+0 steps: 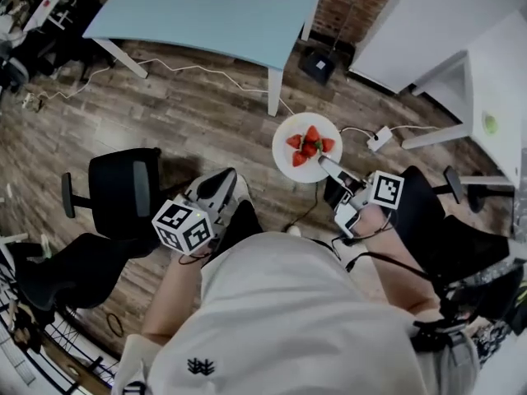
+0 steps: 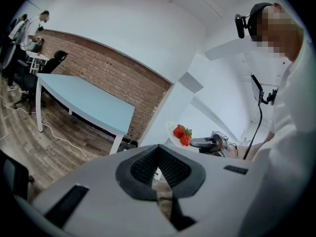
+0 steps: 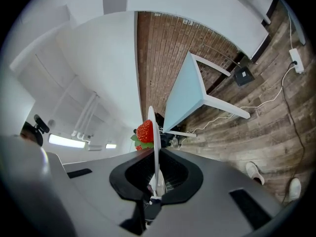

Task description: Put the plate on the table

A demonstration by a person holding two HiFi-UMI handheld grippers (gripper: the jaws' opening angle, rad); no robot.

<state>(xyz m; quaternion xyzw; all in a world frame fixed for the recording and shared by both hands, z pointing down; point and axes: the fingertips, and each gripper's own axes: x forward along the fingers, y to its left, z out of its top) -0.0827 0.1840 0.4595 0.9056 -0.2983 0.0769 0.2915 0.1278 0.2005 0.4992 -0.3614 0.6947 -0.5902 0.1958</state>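
Plate (image 1: pixel 290 156), white, round, loaded with strawberries (image 1: pixel 310 145): held in the air above the wooden floor (image 1: pixel 189 113), on the person's side of the light blue table (image 1: pixel 206 11) and just short of its near corner leg. It is not yet over the table top.

Right gripper (image 1: pixel 327 164): jaws pinched almost together on the plate's rim, on the edge that faces away from the table. In the right gripper view the rim is seen edge-on between the pads, with a strawberry standing to one side of it.

Left gripper (image 1: pixel 218 184): jaws closed on each other with nothing between them, held low and farther from the table than the plate.

Handling (judged, not tested): the plate is taken to be stiff, smooth and breakable. A one-sided rim pinch leaves the load hanging out from the jaws, so sag toward the table side is to be expected. The berries lie loose and would roll if the plate were tipped. A hold on the rim is the only one available.

Orientation: face up, roughly level in the head view. Being round, it has no long axis; the only direction that matters is rim-to-rim, from the gripped edge toward the table.
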